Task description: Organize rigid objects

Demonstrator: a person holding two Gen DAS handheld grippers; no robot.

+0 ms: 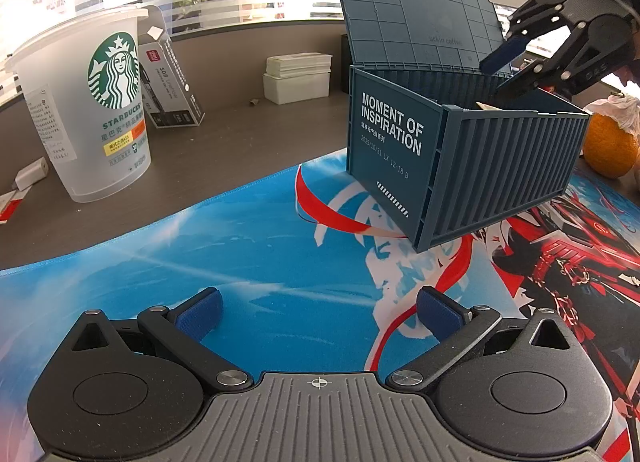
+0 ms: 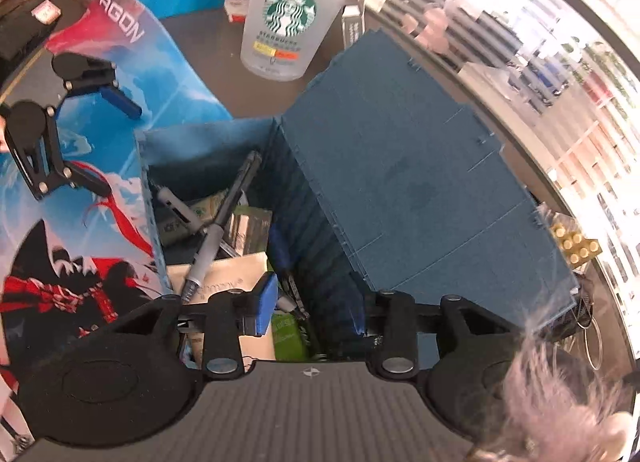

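Right gripper (image 2: 310,312) half-open, empty, over box (image 1: 460,165) upper right | left gripper (image 1: 318,316) wide, empty | pen (image 2: 222,221) light, stiff, slick: pinch mid-barrel.

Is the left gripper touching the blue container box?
Apart. In the left wrist view, the open left gripper hovers over bare mouse mat, well short of the blue container box. The right wrist view shows the same gap.

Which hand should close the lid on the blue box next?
Probably the right. The right tool hangs over the open blue box, right beside its raised lid. The left tool is open, low over the mat, apart from the box.
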